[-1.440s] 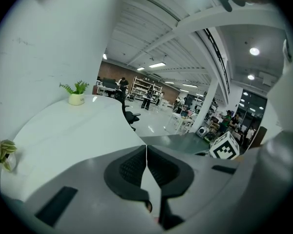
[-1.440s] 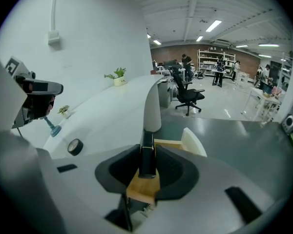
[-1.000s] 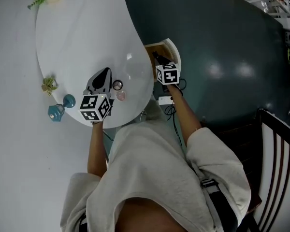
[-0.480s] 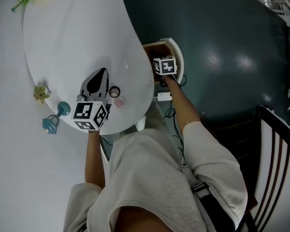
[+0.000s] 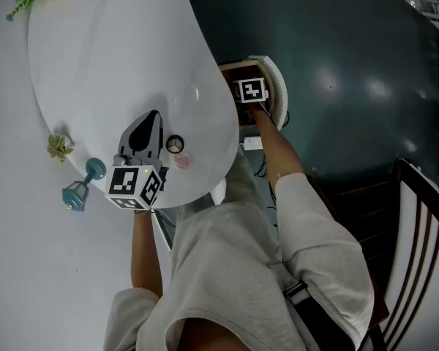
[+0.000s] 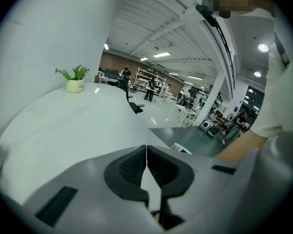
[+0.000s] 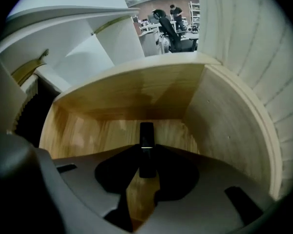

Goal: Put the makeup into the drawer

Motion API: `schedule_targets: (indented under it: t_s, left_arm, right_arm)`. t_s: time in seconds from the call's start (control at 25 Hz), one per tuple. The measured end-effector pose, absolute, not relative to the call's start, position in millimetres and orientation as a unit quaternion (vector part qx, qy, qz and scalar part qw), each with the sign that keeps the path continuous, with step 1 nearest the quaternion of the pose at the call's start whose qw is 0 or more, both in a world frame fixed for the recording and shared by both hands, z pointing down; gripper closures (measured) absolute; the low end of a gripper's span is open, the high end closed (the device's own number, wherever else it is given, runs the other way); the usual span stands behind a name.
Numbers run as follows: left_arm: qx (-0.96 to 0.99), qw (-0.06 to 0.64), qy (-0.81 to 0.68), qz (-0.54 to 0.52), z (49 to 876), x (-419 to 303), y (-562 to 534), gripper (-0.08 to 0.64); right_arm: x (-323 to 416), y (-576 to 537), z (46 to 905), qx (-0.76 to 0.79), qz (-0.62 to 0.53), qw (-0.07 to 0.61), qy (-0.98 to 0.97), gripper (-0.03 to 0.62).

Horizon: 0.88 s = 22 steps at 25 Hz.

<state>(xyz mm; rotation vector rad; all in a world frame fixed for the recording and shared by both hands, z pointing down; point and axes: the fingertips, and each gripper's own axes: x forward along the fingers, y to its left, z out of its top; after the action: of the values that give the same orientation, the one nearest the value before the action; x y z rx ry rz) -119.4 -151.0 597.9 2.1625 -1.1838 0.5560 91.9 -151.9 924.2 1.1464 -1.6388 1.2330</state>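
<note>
Though glossy, table (image 5: 117,64), drawer (image 5: 277,79), dark floor (image 5: 344,42).

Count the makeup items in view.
3. A black tube in the right tongs, inside the drawer; a dark round compact and a pink compact on the white table. Others may be hidden.

Around the right gripper (image 7: 146,172) the drawer (image 7: 219,130) is pale wood, grain showing, with a dull sheen. The black makeup tube (image 7: 146,139) in its jaws looks like smooth plastic (one bright band). Beyond the left gripper (image 6: 146,167), whose ribbed pads (image 6: 129,168) are matt black, the white tabletop (image 6: 63,126) is glossy.
</note>
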Motion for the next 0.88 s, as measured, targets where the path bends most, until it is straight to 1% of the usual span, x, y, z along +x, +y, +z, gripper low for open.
schedule_targets:
  t_s: [0.12,0.16,0.24,0.28,0.64,0.88]
  left_arm:
    - [0.815,0.302,-0.448,0.211,598,-118,-150,0.548]
    - [0.815,0.302,-0.448,0.211,598,-118,-150,0.548]
    - [0.815,0.301,-0.449,0.21,596,-118,-151,0.548]
    - [0.815,0.3,-0.45,0.208,595,-118,-151,0.548]
    - [0.819,0.289,-0.455,0.197,572,-117,-141,0.548]
    - [0.824,0.275,-0.46,0.184,552,-116,-135,0.548]
  right_arm:
    - [91,-147,927,0.444,0.5,0.383,-0.638,0.489]
    - [92,-146,926,0.442,0.504,0.38,-0.637,0.469]
    - [94,-146,923,0.444,0.508,0.375,-0.635,0.4]
    - [96,-147,921,0.449,0.506,0.371,-0.636,0.393]
    - [102,-154,861,0.483,0.463,0.315,-0.673,0.419]
    - [112,-159,787,0.512,0.401,0.282,-0.706,0.425]
